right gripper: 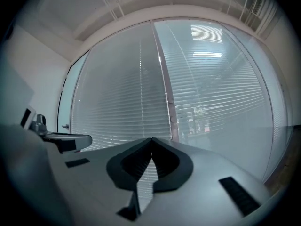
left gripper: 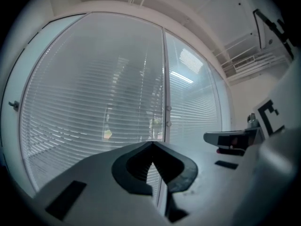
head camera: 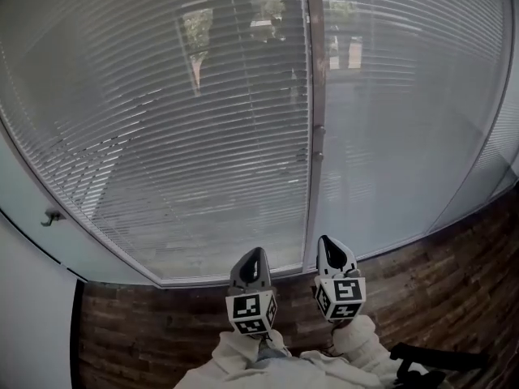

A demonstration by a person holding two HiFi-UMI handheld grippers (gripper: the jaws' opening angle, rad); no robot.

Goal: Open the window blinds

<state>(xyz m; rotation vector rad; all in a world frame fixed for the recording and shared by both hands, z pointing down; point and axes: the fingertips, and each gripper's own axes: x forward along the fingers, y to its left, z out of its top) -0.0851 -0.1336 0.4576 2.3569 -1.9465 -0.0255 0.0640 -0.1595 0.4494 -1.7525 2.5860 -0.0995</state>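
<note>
**Grippers short of blinds, both closed and empty**

Blinds (head camera: 203, 120) hang on the far side, filling two tall panes, left and right of a vertical mullion (head camera: 314, 96). Slats are thin, pale and horizontal, with their long axis running left-right. They are tilted mostly closed, and only faint outdoor shapes show through the upper part.

Left gripper (head camera: 250, 266) and right gripper (head camera: 335, 254) sit side by side near the person, over the floor (head camera: 162, 322), which is dark and brick-patterned. Both point at the window and are well apart from it. In each gripper view the jaws meet at the tips with nothing between them, so neither holds anything.

Two small round knobs (head camera: 319, 130) sit one above the other on the mullion, about mid-height. No cord or wand shows in any view, so the knobs are probably the slat control, though I can't confirm it.

The key relation is that the knobs lie straight ahead and above the grippers. The right gripper is almost in line with the mullion and looks the nearer one. The left gripper is lined up with the right edge of the left pane.

The next move likely needs the grippers to close in on the window and the jaws to part before taking a knob. The knobs look small and smooth, so there is a slip risk.

A small latch (head camera: 53, 216) on the far-left frame seems unrelated to the task.

Jaw shells are matte grey plastic with ribbed dark pads. White sleeves (head camera: 243, 355) show at the bottom of the head view.
</note>
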